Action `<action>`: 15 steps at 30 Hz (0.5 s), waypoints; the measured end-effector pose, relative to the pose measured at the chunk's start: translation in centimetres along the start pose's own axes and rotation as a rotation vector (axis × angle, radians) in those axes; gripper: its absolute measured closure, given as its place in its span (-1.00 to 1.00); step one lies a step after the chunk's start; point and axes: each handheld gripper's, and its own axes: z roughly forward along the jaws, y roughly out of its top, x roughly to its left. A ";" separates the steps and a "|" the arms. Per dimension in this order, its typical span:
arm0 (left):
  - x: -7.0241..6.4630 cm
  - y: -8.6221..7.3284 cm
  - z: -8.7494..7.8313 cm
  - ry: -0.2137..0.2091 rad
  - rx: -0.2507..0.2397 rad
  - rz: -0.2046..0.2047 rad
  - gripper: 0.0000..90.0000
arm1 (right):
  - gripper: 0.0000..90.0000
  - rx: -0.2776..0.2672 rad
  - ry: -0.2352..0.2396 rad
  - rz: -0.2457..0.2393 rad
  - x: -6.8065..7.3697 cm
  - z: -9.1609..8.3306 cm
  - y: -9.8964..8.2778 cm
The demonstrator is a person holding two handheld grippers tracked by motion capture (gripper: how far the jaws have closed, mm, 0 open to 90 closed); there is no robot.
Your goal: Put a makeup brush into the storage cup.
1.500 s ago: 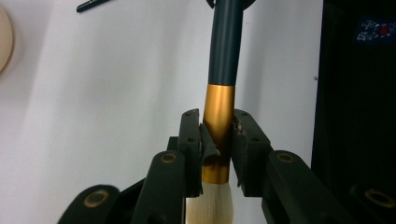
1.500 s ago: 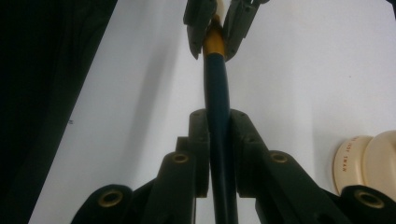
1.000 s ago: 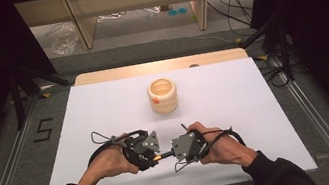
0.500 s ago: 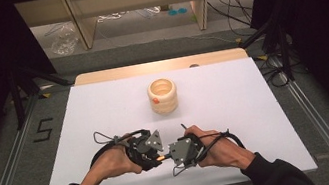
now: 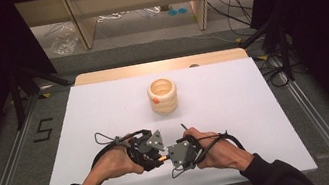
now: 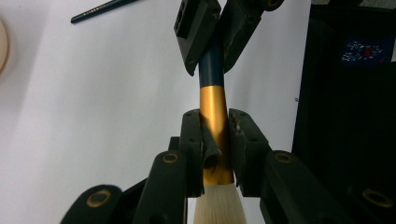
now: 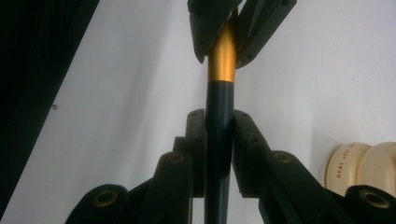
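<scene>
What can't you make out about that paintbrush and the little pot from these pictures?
- Brush: the bristle tip is cut off by the left gripper view's bottom edge.
- Brush in the high view: too small, hidden between the left hand-held gripper and right hand-held gripper.
- Ribbed pot: print too small; in the right gripper view blurred.

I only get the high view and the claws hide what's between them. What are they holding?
Observer: A brush. The left claw is shut on its gold band, just above the pale bristles.
Operator: And the right one?
Observer: The right claw is shut on the dark blue handle, next to the band.
Operator: Anything else on the table besides the wooden pot?
Observer: Yes, the left claw's view shows a thin dark stick lying flat on the white table, apart from the brush.
</scene>
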 end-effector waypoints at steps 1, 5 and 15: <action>0.0 0.0 0.0 0.000 0.000 0.000 0.69 | 0.76 0.002 -0.004 -0.004 -0.1 0.0 0.0; 0.0 0.1 0.0 0.005 -0.002 -0.001 0.69 | 0.76 0.014 -0.009 0.010 0.0 -0.1 0.0; -0.2 0.0 0.3 -0.009 -0.045 -0.062 0.69 | 0.76 0.025 -0.021 -0.032 0.0 0.2 0.0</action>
